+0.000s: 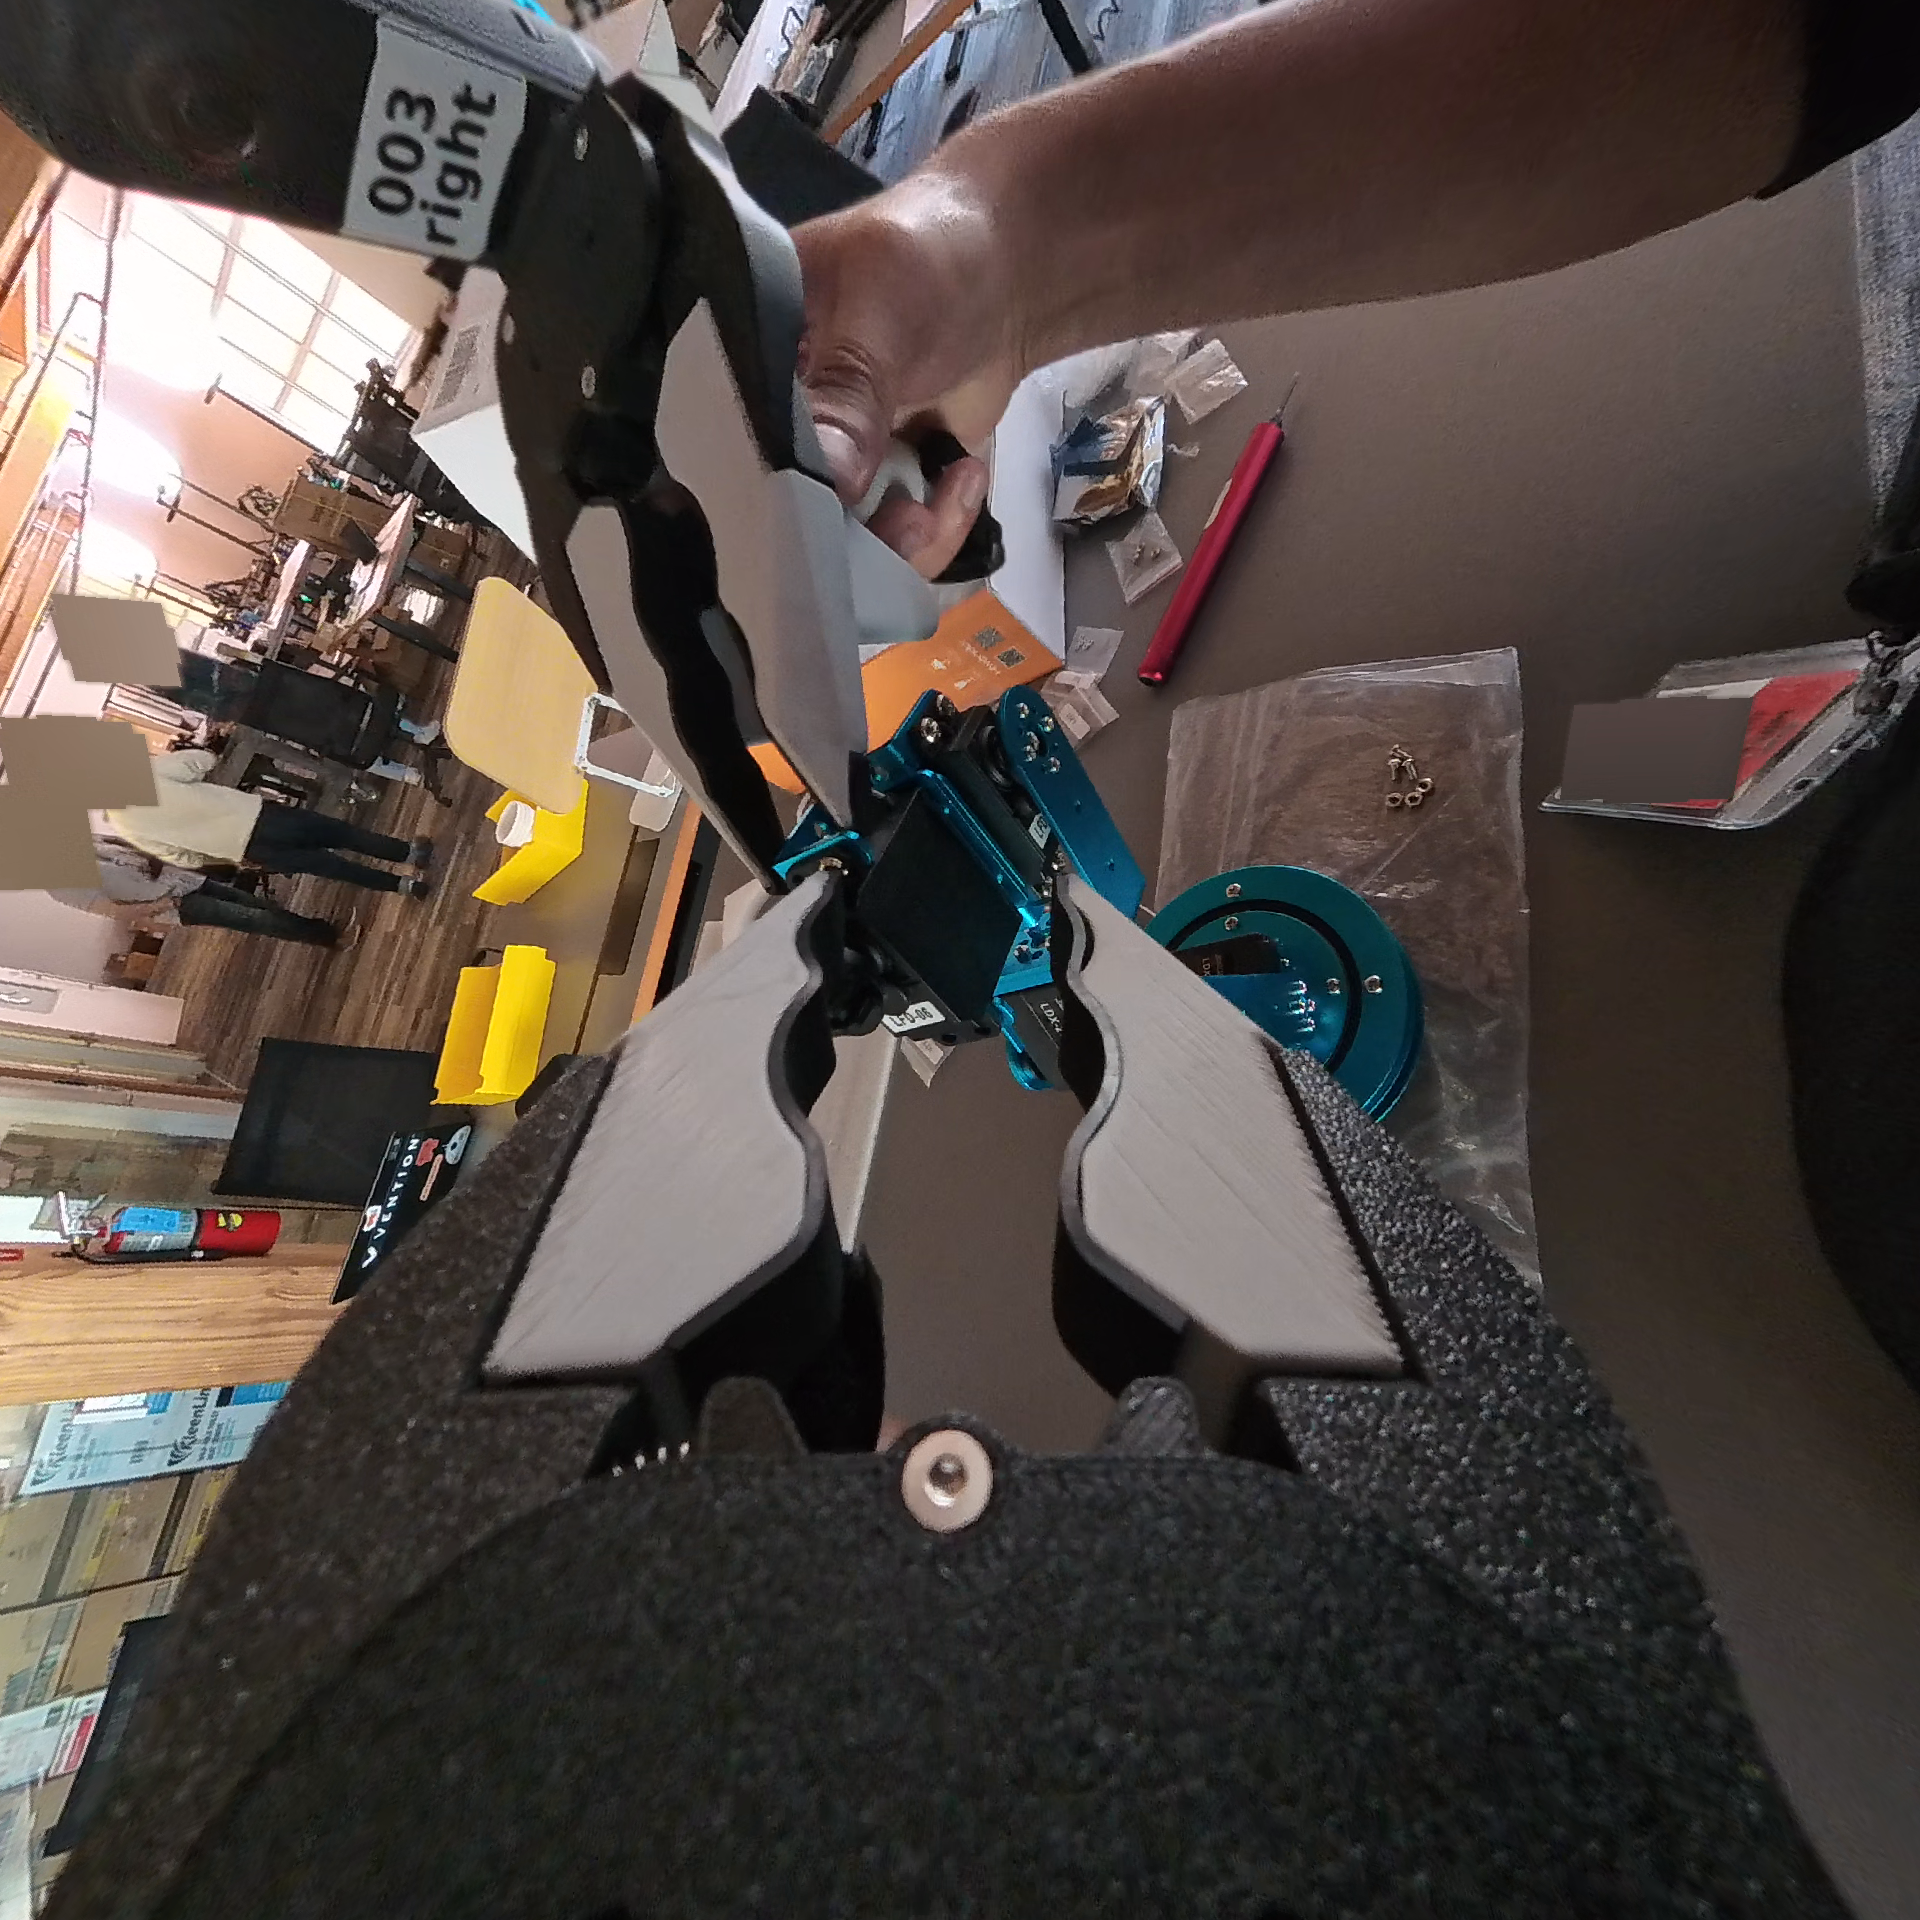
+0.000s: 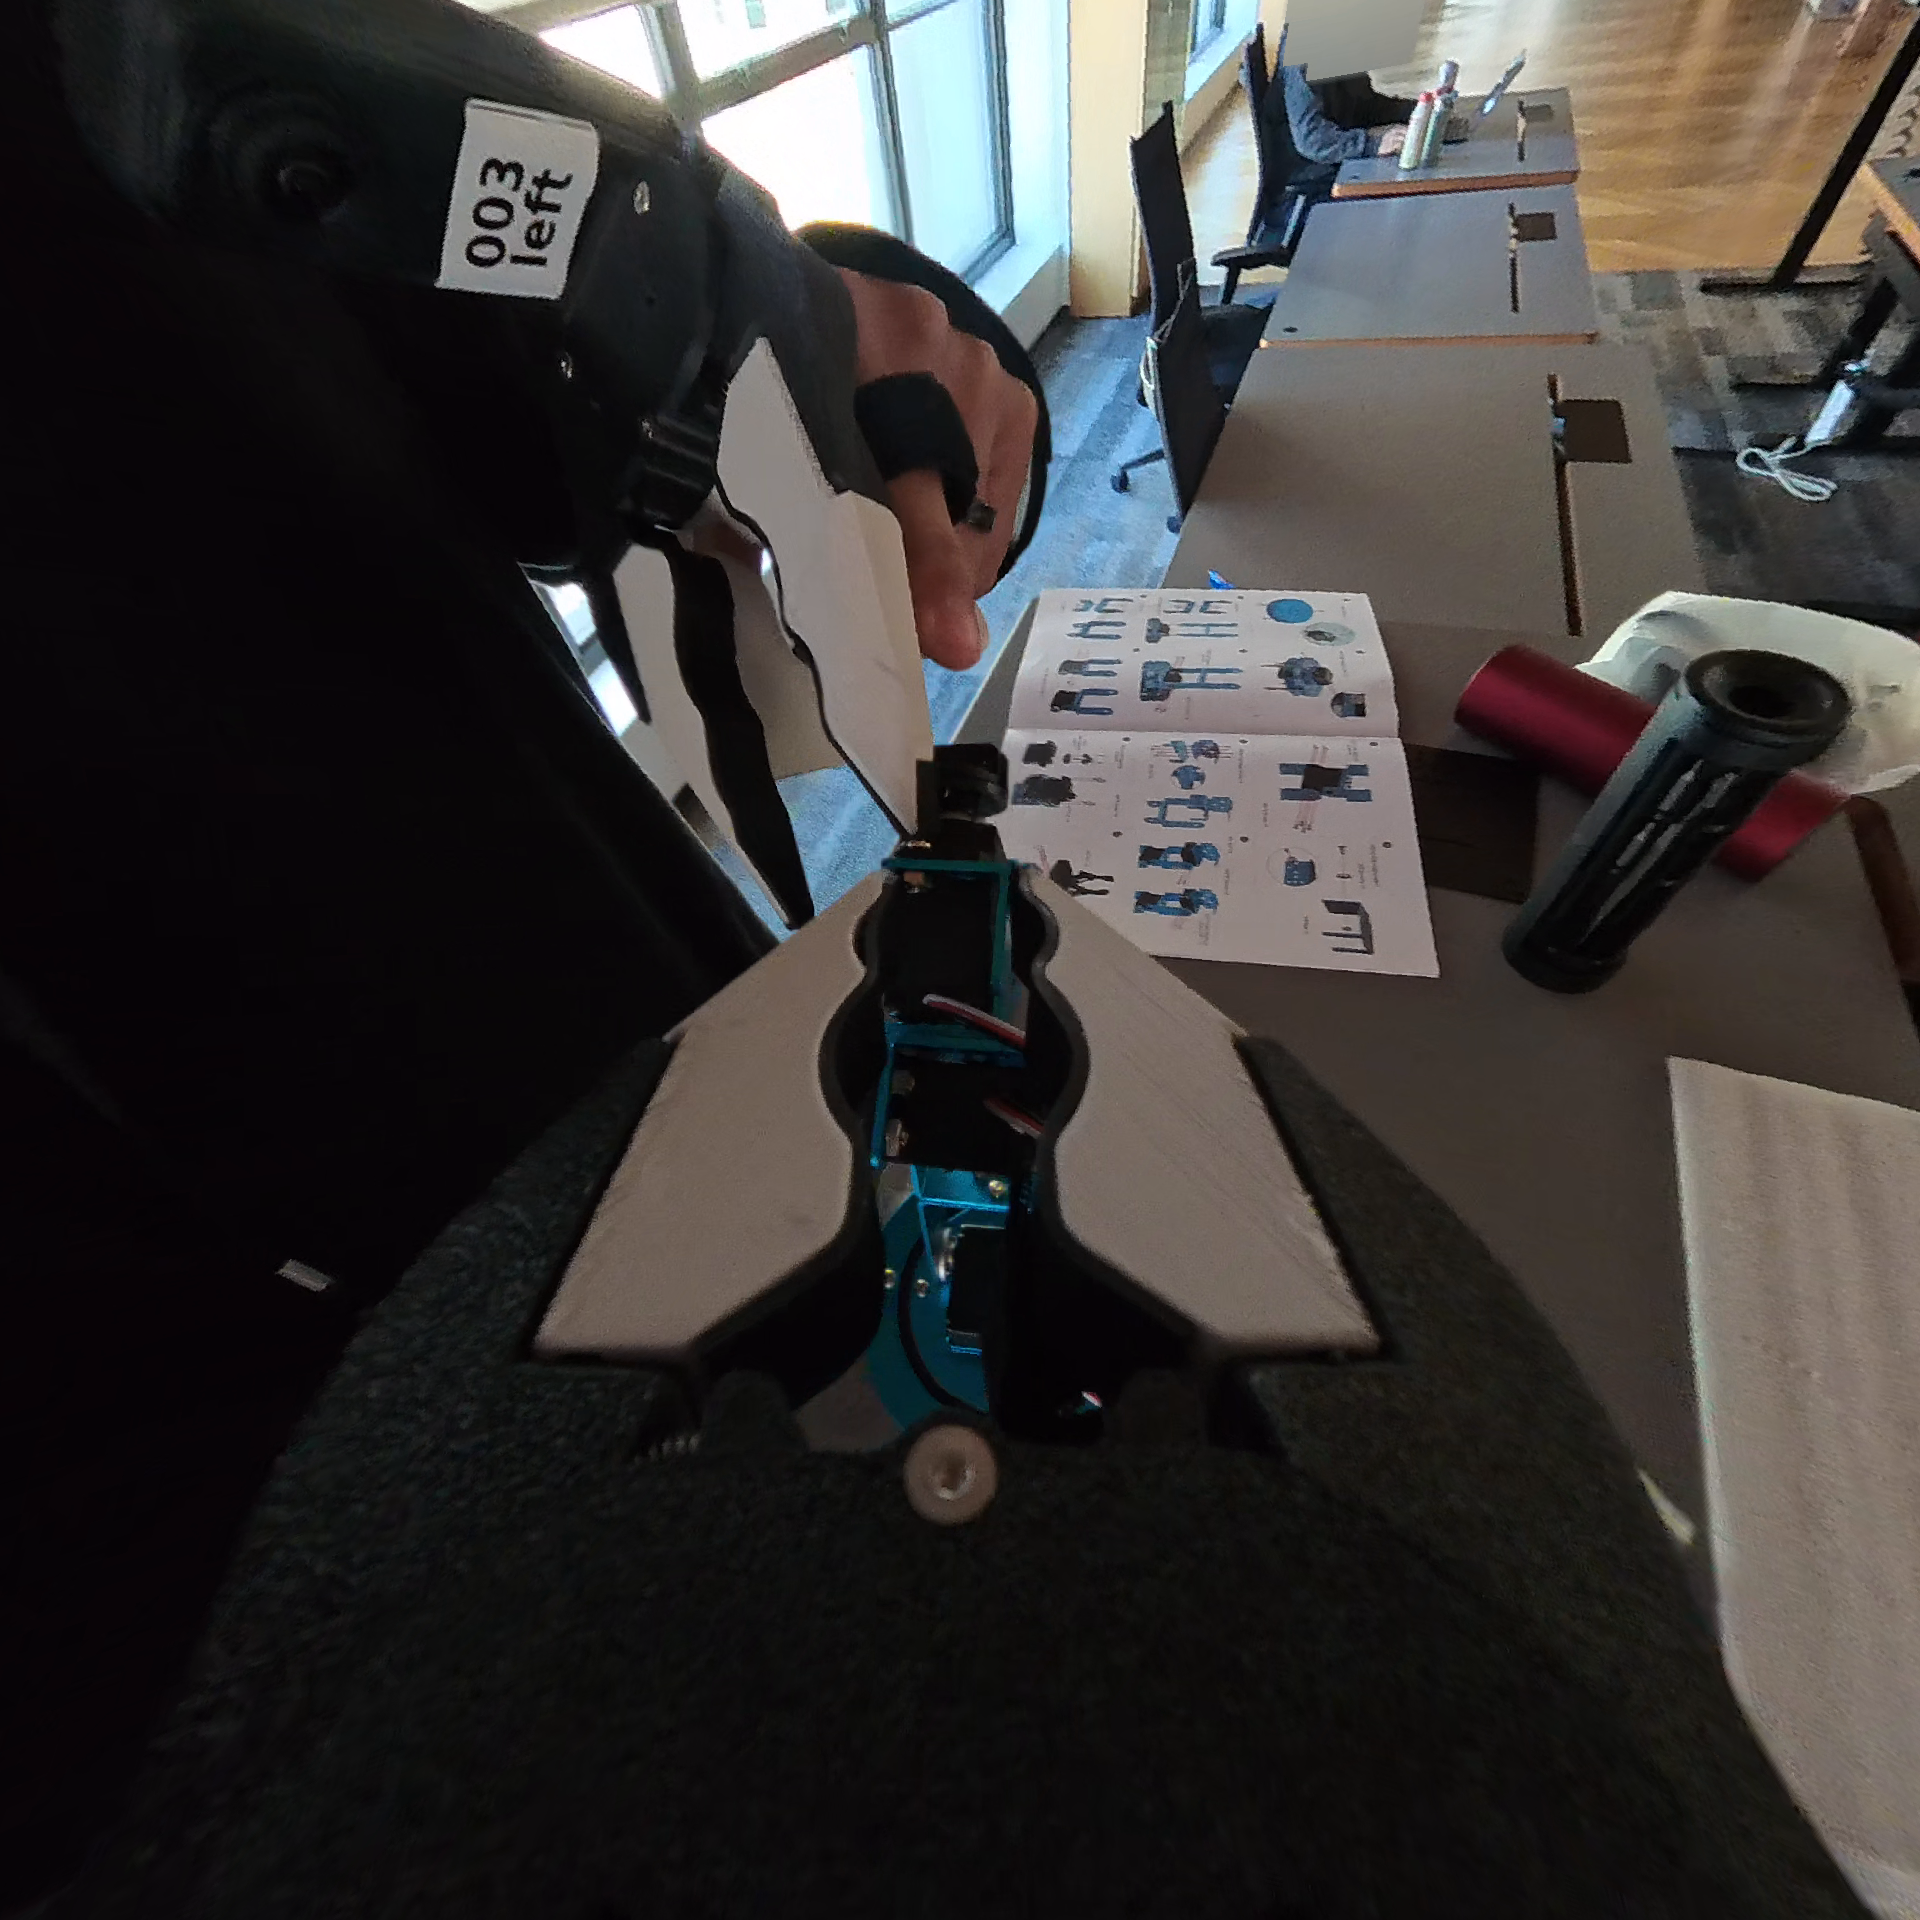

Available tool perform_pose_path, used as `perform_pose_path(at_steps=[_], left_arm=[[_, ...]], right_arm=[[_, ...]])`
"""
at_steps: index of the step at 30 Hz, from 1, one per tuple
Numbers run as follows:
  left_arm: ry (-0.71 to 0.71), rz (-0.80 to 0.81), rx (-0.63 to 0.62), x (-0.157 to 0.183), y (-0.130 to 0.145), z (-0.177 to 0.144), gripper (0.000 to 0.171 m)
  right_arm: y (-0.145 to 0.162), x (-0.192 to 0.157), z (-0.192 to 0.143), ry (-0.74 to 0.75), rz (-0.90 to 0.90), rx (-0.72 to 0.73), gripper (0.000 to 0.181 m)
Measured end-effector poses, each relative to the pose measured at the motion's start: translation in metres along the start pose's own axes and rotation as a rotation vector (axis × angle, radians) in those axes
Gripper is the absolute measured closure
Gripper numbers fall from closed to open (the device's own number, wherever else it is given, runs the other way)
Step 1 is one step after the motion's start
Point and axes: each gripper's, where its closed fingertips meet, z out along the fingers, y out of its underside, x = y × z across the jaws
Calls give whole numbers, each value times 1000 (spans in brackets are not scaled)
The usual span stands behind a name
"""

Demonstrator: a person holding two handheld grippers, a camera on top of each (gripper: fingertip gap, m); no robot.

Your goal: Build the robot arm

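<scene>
Black textured housing nearest the lens, then grey fingers. Left gripper (image 1: pixel 940 914) partly closed, clamped on blue metal bracket assembly with black servo blocks (image 1: pixel 935 925). Right gripper (image 2: pixel 951 904) nearly closed on the same assembly, fingertips meeting the left gripper's from above. Just beyond and right of the left gripper: round blue metal base (image 1: pixel 1299 987) on clear plastic bag (image 1: pixel 1351 790), apart from the assembly, with loose screws (image 1: pixel 1408 777) lying unused. Farther off, slim red screwdriver (image 1: pixel 1210 556). Ahead of the right gripper, open illustrated instruction booklet (image 2: pixel 1216 779) on grey table (image 2: pixel 1507 1091). Apparently mid-assembly: brackets joined, base seemingly unattached.
</scene>
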Motion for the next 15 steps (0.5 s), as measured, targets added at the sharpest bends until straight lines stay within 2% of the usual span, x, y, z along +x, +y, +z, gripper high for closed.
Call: perform_pose_path(at_steps=[4,7,15], left_arm=[[3,5,-8,0,0,-1,133],[8,-4,-6,0,0,-1,132],[-8,3,-2,0,-1,0,132]], right_arm=[[2,1,-3,-14,5,16,165],[6,-1,-1,5,-14,-23,156],[2,-1,2,20,-37,-34,160]])
